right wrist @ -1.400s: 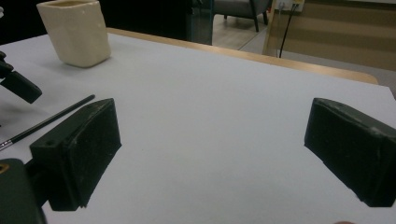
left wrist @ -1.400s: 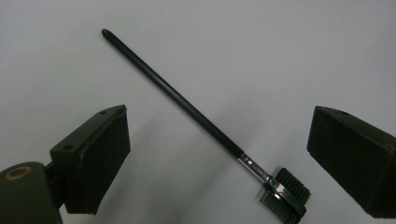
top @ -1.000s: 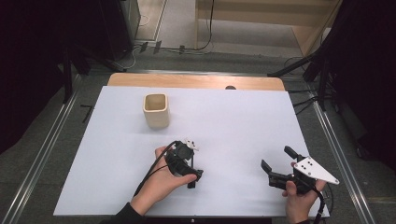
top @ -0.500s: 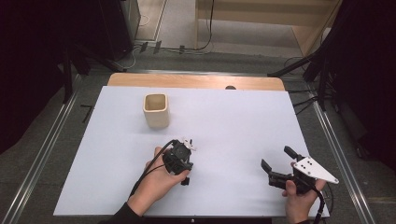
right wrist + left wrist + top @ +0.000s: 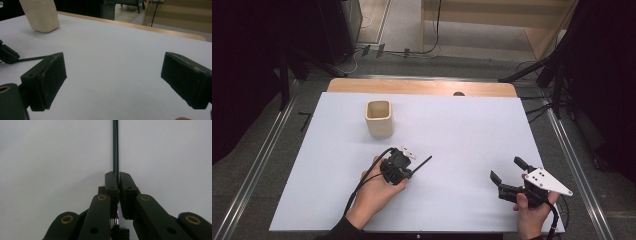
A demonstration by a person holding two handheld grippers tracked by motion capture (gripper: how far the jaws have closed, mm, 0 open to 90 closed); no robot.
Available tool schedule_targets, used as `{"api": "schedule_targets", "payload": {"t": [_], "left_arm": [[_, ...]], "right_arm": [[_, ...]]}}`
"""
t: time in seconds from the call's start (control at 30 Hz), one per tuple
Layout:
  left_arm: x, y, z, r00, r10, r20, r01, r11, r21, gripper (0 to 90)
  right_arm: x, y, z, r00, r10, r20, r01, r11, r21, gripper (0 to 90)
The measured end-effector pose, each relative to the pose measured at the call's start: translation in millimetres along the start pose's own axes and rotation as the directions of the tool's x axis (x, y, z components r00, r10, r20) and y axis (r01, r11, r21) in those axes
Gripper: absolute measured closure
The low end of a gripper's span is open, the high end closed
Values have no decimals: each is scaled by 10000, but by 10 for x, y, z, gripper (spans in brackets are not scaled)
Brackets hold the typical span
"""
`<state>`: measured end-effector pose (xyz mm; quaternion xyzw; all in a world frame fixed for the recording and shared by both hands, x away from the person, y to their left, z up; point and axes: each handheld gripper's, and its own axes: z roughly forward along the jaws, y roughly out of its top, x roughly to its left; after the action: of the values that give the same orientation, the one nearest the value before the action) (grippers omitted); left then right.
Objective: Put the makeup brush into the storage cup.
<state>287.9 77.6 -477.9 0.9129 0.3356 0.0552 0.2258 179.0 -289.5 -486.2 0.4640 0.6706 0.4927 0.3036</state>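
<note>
Black thin stick pinched by the left gripper.
Straight, slender, over the white desk; right gripper spread.

Left gripper clamped, right gripper agape

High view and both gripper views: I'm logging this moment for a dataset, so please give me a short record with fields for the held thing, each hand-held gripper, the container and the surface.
held thing: thin black stick, pointing away from the jaws over the table
left hand-held gripper: jaws have just been closing, now shut on the stick
right hand-held gripper: open, nothing between the jaws
container: cream cup, upright, apart from both grippers
surface: white table
</note>
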Motion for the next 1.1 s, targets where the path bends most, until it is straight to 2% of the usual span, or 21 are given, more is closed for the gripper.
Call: {"api": "schedule_targets", "payload": {"t": [0.13, 0.2, 0.23, 0.27, 0.37, 0.57, 0.63, 0.7, 0.9, 1.0, 1.03, 1.07, 1.1], "left_arm": [[70, -20, -110, 9990, -208, 389, 233, 9975, -662, 867], [108, -37, -162, 9986, -269, 457, 312, 9948, -970, 867], [108, -37, -162, 9986, -269, 457, 312, 9948, -970, 867], [141, -55, -206, 9977, -359, 583, 432, 9907, -1293, 868], [177, -76, -261, 9964, -400, 743, 518, 9851, -1639, 868], [216, -101, -355, 9934, -416, 1073, 672, 9666, -2474, 868], [221, -106, -377, 9942, -399, 999, 657, 9606, -2701, 868], [231, -113, -398, 9931, -411, 1094, 717, 9538, -2918, 867], [252, -136, -458, 9903, -449, 1313, 895, 9296, -3575, 867], [262, -142, -467, 9891, -412, 1413, 909, 9261, -3660, 867], [268, -149, -476, 9874, -416, 1524, 970, 9210, -3772, 868], [268, -149, -476, 9874, -416, 1524, 970, 9210, -3772, 867], [275, -154, -484, 9873, -382, 1543, 955, 9184, -3840, 868]], "right_arm": [[13, 0, 10, 10000, -15, -86, 15, 10000, 1, 68], [22, 2, 18, 9999, 41, -143, -42, 10000, -14, 68], [27, 3, 21, 9998, 70, -174, -71, 10000, -31, 68], [31, 4, 26, 9997, 65, -227, -66, 10000, -47, 68], [60, 14, 38, 9995, 97, -292, -99, 9999, -85, 68], [190, 74, 100, 9982, 41, -592, -52, 9998, -192, 68], [240, 110, 143, 9972, 15, -754, -33, 9997, -250, 68], [289, 146, 200, 9955, 111, -946, -138, 9995, -278, 68], [455, 245, 391, 9889, 272, -1463, -296, 9995, -143, 68], [524, 282, 468, 9884, 195, -1504, -222, 9996, -160, 69], [598, 321, 541, 9859, 177, -1662, -197, 9997, -107, 69], [598, 321, 541, 9859, 177, -1662, -197, 9997, -107, 69], [670, 362, 615, 9830, 122, -1830, -146, 9998, -113, 69]]}}
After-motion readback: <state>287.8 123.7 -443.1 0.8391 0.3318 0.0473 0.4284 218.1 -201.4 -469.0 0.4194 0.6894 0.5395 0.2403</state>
